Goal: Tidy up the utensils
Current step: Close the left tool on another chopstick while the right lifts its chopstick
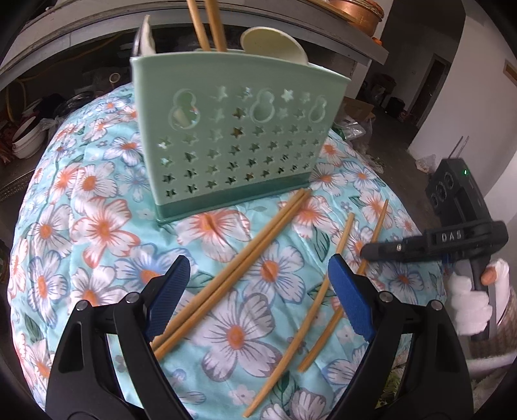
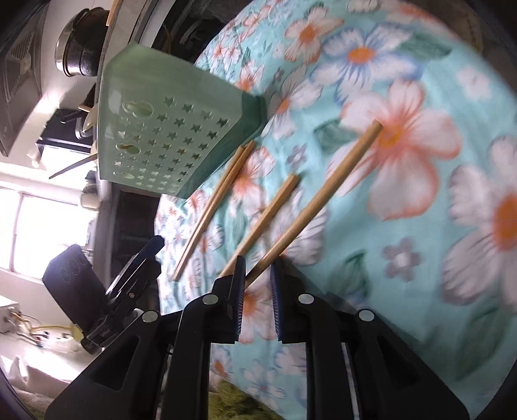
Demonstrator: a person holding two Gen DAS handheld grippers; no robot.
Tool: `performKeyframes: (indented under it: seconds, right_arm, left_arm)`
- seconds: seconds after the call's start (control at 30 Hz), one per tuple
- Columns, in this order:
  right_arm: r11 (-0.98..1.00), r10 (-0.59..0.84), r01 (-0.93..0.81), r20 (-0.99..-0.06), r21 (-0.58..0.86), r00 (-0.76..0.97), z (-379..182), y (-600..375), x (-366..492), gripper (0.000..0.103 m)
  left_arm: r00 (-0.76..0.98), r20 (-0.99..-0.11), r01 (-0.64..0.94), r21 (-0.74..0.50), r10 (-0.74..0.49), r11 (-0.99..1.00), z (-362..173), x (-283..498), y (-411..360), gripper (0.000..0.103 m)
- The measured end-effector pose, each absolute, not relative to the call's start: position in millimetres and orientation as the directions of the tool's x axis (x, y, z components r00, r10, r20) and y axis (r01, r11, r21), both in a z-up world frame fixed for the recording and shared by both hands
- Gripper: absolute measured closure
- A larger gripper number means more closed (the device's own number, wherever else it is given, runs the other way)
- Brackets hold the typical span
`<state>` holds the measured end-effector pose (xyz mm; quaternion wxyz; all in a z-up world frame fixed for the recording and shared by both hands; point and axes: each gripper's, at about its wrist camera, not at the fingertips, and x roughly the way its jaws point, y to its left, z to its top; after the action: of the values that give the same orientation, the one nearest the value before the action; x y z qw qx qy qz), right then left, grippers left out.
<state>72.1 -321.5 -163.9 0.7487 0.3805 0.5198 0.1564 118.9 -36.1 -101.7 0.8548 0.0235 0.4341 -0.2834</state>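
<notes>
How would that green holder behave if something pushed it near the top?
The holder would probably tip: it stands tall and narrow on soft, puckered cloth. It looks like thin, perforated plastic, so likely light. The chopsticks sticking out above may make it top-heavy.

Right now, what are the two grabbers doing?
Left gripper: open wide, holding nothing.
Right gripper: nearly closed around one chopstick; a firm grip cannot be told.
</notes>
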Motion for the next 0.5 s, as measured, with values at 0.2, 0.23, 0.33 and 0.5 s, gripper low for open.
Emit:
performKeyframes:
  seconds: [0.2, 0.23, 0.33, 0.5]
  right_arm:
    - [0.757, 0.518, 0.164, -0.734, 0.632, 0.44, -151.6, -329.6, 77.1, 0.084]
    - [0.769, 0.504, 0.159, -0.741, 0.619, 0.443, -150.9, -326.1, 78.7, 0.083]
    - [0.79, 0.483, 0.146, -0.751, 0.595, 0.45, -150.0, -315.2, 84.7, 0.083]
    - [0.794, 0.48, 0.137, -0.75, 0.592, 0.454, -152.6, -304.2, 91.5, 0.083]
  left_arm:
    - [0.425, -0.756, 0.563, -0.21, -0.498, 0.799, -107.7, 111.1, -55.3, 0.031]
    - [0.413, -0.759, 0.579, -0.207, -0.502, 0.789, -109.4, 109.5, -60.2, 0.036]
    - [0.375, -0.778, 0.632, -0.184, -0.504, 0.753, -114.8, 103.8, -76.0, 0.051]
    - [0.362, -0.818, 0.714, -0.065, -0.447, 0.697, -128.8, 94.3, -103.8, 0.07]
